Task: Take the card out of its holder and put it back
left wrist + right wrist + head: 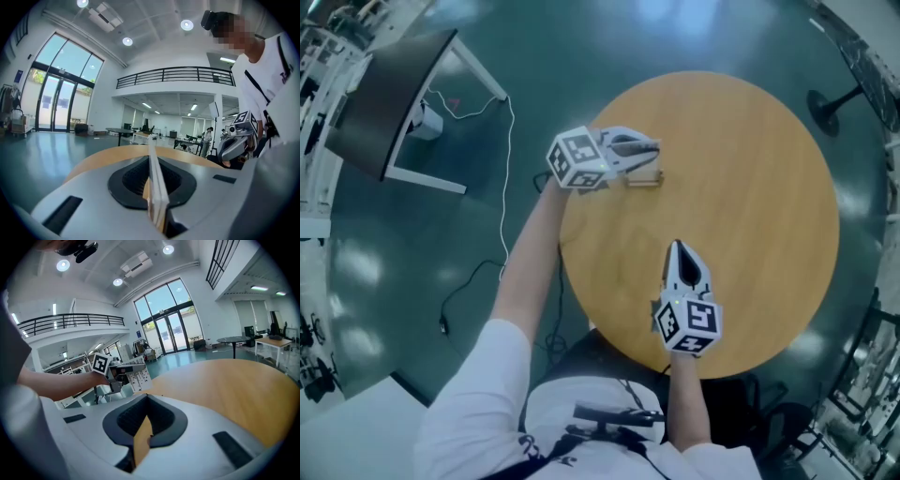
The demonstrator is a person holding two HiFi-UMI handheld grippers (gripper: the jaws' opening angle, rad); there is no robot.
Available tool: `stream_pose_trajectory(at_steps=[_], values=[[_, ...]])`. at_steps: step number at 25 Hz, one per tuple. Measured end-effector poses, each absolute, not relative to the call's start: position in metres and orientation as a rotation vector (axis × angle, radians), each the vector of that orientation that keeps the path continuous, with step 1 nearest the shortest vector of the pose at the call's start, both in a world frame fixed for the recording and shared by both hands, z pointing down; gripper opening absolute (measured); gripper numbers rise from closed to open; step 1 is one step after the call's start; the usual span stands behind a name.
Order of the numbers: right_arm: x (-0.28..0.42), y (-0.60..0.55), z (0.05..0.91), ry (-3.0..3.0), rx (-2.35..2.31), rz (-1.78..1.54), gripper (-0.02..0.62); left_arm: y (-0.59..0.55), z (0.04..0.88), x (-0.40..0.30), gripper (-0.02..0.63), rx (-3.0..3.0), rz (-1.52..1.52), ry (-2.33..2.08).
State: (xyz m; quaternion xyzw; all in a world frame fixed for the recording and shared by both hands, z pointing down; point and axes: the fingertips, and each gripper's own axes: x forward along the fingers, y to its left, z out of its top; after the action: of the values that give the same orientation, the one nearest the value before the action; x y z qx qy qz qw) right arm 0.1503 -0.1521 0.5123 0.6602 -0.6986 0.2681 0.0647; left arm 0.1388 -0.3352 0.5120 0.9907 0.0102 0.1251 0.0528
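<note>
Left gripper (153,157): fingers clenched on the card (156,187), with the pads pressed to both of its faces. In the left gripper view the card presents edge-on. It is thin, flat, pale white and upright, running along the closed jaws and standing out past their tips. Its edge appears to carry more than one layer; whether the holder is around it cannot be told. The card is held above the round wooden table (750,187), over the part of the rim far from the person's body and toward the person's left.

Right gripper (147,398): fingers closed together, with nothing seen gripped between them. A tan sliver shows at the seam, matching the table's colour. This gripper hangs over the near part of the table and points toward its middle, well apart from the left gripper.

Each gripper carries its marker cube at the rear, and a bare forearm runs back from it to a white sleeve (478,394).

Off the table's left side stand a dark-topped desk (389,98) on white legs and a white cable (504,187) trailing over the grey-green floor (412,262)
</note>
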Motion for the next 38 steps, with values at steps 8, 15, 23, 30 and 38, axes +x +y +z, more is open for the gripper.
stream_pose_trajectory(at_steps=[8, 15, 23, 30, 38], values=[[0.138, -0.14, 0.467, -2.19, 2.048, 0.697, 0.02, -0.31, 0.473, 0.1, 0.028, 3.004, 0.459, -0.24], [0.105, -0.133, 0.419, -2.288, 2.047, 0.583, 0.02, -0.273, 0.444, 0.05, 0.028, 2.886, 0.432, -0.542], [0.072, -0.131, 0.382, -2.356, 2.032, 0.467, 0.02, -0.236, 0.429, 0.006, 0.028, 2.775, 0.488, -0.855], [0.055, -0.129, 0.367, -2.381, 2.033, 0.45, 0.02, -0.202, 0.405, -0.017, 0.028, 2.761, 0.443, -1.058], [0.044, -0.125, 0.359, -2.393, 2.025, 0.388, 0.02, -0.178, 0.387, -0.034, 0.028, 2.758, 0.255, -1.277]])
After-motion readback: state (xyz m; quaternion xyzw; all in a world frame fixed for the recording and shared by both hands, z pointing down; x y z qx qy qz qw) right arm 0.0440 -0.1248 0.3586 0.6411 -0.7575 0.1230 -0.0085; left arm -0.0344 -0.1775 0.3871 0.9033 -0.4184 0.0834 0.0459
